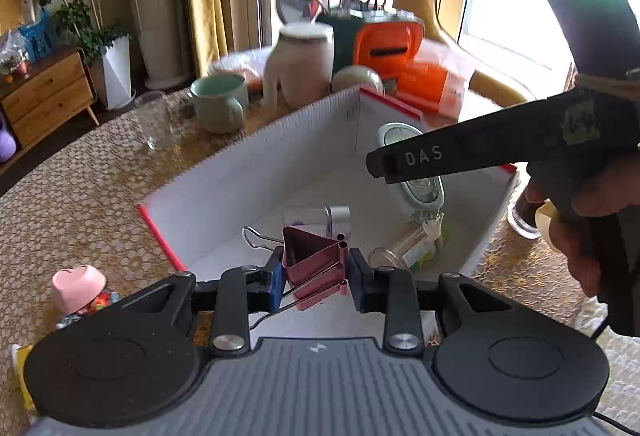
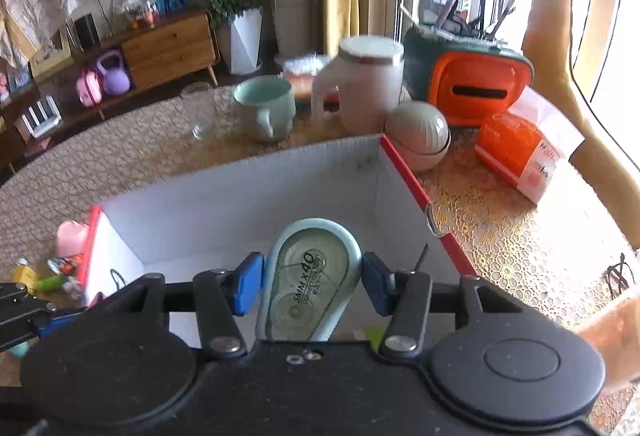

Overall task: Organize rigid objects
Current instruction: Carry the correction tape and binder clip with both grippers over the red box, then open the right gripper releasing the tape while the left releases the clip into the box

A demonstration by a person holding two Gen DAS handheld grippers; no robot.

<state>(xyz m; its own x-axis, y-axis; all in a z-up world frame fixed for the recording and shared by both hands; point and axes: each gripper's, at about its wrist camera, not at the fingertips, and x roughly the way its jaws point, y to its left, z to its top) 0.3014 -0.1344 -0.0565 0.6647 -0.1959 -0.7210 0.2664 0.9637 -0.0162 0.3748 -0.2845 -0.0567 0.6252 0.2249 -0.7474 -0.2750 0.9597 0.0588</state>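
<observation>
Two hand-held grippers (image 1: 314,274) (image 2: 312,282), both loaded, above box (image 1: 256,139)

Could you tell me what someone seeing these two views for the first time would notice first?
Each pair of tongs carries something over the white box with red edges: the left tongs clamp a pink binder clip, the right tongs a pale green correction tape. Behind the box, an orange case stands out among mugs on the patterned tablecloth.

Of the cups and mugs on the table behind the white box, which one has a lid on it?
The tall beige mug with the big side handle; a pale lid caps it. The green mug and the clear glass to its left stand open.
</observation>
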